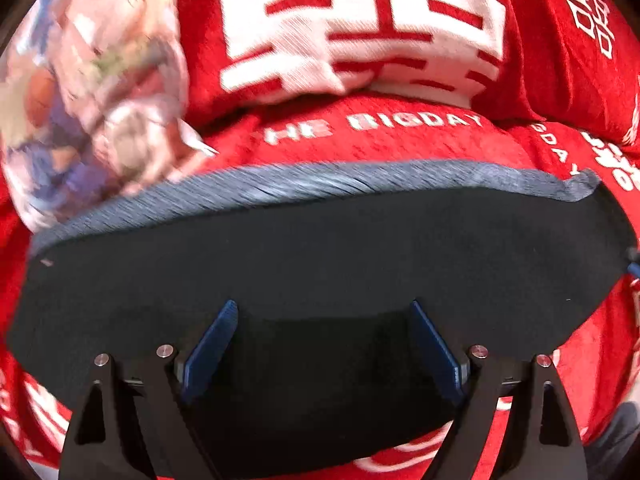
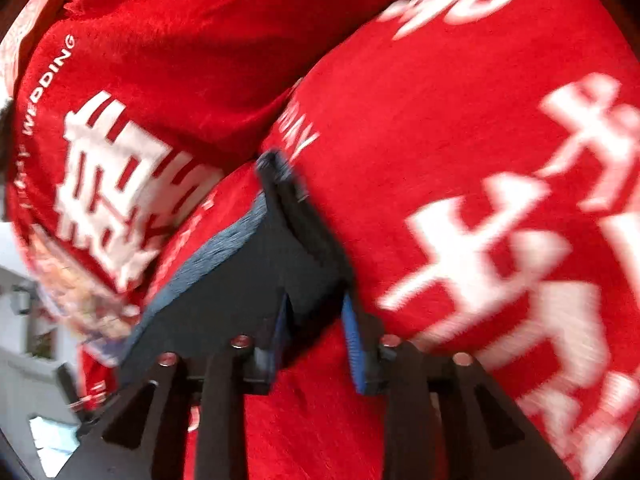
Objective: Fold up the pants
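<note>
- Pants (image 1: pixel 320 256) lie as a dark, near-black slab of cloth on the red bedding (image 1: pixel 400 144), folded flat into a broad oblong.
- Along the far edge, a blue-grey ribbed band (image 1: pixel 320 182) runs the full width; its right end curls up into a small tuft.
- In the right wrist view the pants (image 2: pixel 240 280) appear as a narrower dark wedge, with the same blue-grey edge on the left side and a corner standing up at the top.
- Left gripper (image 1: pixel 320 344) hangs over the near part of the pants with its blue pads set wide apart; the cloth passes between them, and neither pad presses on it, so the jaws are released.
- Right gripper (image 2: pixel 316 340) has its blue pads closer together, with a fold of dark cloth between them; motion blur hides whether the pads pinch it, so the grip cannot be told.
- Red bedding carries white lettering, and a red pillow (image 1: pixel 360 28) with large white characters sits behind the pants.
- A pale patterned cushion (image 1: pixel 92 92) lies at the far left, blurred.
</note>
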